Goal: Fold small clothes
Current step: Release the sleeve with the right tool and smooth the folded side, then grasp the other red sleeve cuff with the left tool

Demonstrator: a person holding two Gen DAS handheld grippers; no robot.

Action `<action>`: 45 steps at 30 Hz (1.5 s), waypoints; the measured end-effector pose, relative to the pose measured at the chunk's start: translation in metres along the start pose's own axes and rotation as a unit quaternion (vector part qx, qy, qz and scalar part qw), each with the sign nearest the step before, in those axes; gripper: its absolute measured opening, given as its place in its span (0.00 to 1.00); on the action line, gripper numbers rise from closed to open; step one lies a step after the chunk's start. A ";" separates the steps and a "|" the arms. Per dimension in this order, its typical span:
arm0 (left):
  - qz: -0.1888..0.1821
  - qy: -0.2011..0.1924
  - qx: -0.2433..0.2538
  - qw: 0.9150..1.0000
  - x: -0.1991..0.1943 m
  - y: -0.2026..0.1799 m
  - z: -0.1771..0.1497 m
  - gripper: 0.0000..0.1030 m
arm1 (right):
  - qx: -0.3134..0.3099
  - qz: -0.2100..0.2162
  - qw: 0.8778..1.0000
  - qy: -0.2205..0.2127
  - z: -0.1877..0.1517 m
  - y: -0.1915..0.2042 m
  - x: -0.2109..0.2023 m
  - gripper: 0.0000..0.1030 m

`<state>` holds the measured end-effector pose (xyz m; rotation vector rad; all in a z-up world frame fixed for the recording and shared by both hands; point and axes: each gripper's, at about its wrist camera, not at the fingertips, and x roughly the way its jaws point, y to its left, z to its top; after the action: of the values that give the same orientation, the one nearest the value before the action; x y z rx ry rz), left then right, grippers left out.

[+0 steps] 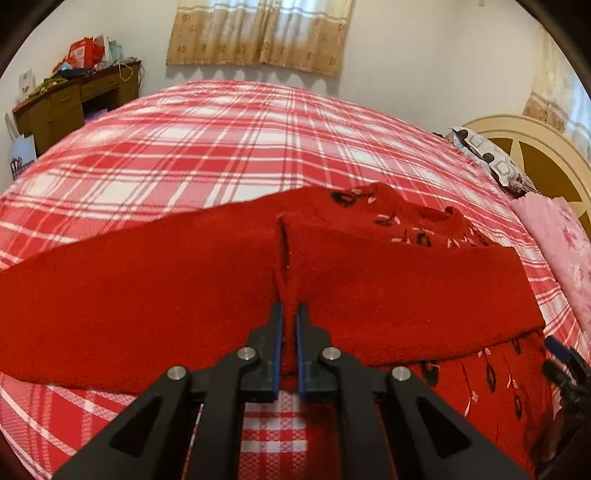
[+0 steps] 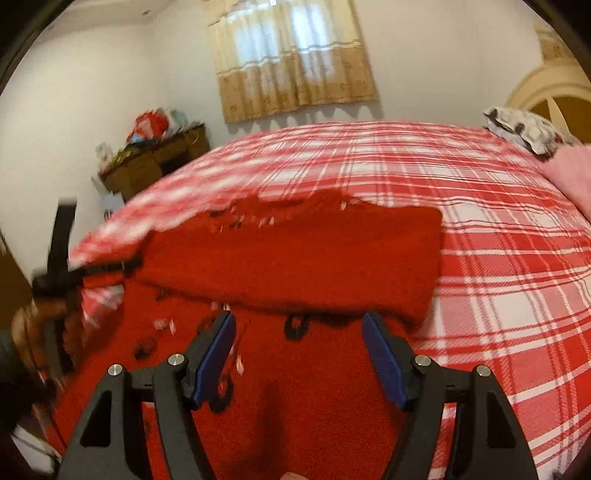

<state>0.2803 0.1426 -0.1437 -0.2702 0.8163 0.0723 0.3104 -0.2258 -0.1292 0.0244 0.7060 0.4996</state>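
A red-and-white plaid bedspread (image 1: 240, 140) covers the bed. A cluttered wooden desk (image 1: 70, 103) stands against the wall, beige curtains (image 1: 258, 33) hang behind, and a patterned pillow (image 1: 491, 158) lies by the headboard (image 1: 532, 147).

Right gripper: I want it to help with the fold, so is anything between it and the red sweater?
Nothing visible. The right gripper hangs open just above the red sweater on the plaid bedspread, with only bare knit between its pads. The left gripper, shut on a pinch of the sweater, is off to the side.
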 end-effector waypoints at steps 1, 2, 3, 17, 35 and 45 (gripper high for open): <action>0.001 0.000 0.003 1.000 0.000 -0.001 -0.001 0.06 | 0.010 0.001 1.000 0.003 0.008 -0.003 0.001 0.70; 0.003 -0.002 0.007 1.000 0.000 -0.002 -0.001 0.07 | 0.020 0.004 1.000 0.011 0.016 -0.008 0.005 0.70; 0.003 -0.003 0.010 1.000 0.000 -0.003 -0.001 0.07 | 0.026 0.005 0.999 0.022 0.022 -0.012 0.011 0.70; 0.007 -0.024 0.038 0.999 -0.034 -0.002 -0.017 0.61 | 0.021 -0.078 0.996 0.043 0.043 -0.007 0.019 0.71; 0.169 -0.022 -0.017 0.985 -0.089 0.151 -0.040 0.78 | -0.041 -0.060 0.992 0.105 0.026 0.039 0.082 0.72; 0.243 -0.035 -0.107 0.963 -0.112 0.236 -0.053 0.78 | -0.076 -0.082 0.989 0.100 -0.002 0.053 0.092 0.80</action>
<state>0.1265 0.3606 -0.1461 -0.2643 0.7908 0.6323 0.3459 -0.1377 -0.1774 -0.2273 0.8570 0.3997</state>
